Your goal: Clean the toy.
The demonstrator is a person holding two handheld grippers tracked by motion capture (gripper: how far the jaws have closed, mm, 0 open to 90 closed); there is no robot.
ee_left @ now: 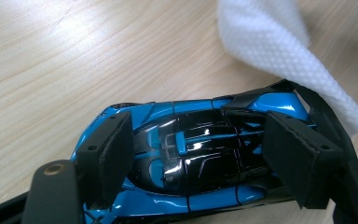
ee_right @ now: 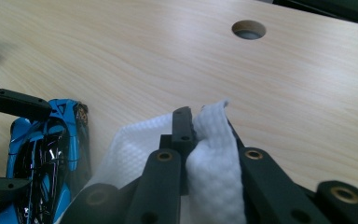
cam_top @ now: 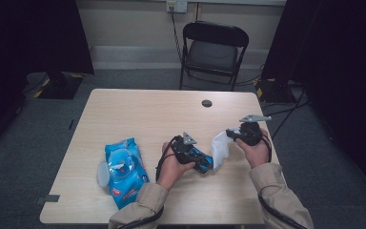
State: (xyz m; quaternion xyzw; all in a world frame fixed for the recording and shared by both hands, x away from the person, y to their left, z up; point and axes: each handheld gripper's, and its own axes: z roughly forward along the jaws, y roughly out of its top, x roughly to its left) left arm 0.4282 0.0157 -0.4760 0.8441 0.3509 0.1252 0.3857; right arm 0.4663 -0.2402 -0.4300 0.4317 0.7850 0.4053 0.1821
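A blue and black toy car (cam_top: 206, 168) lies on the wooden table (cam_top: 143, 114) near its front middle. My left gripper (cam_top: 196, 157) is shut on it; in the left gripper view the black pads (ee_left: 109, 149) press the car's (ee_left: 177, 112) two sides. A white wipe (cam_top: 219, 149) hangs from my right gripper (cam_top: 232, 134), just right of the car and touching its end. In the right gripper view the jaws (ee_right: 200, 126) are shut on the wipe (ee_right: 212, 158), with the car (ee_right: 46, 158) at lower left. The wipe (ee_left: 279, 46) drapes over the car's far end.
A blue wipes packet (cam_top: 123, 171) with its lid flipped open lies at the front left of the table. A round cable hole (cam_top: 207, 103) sits near the table's far edge. A black folding chair (cam_top: 214, 50) stands behind the table.
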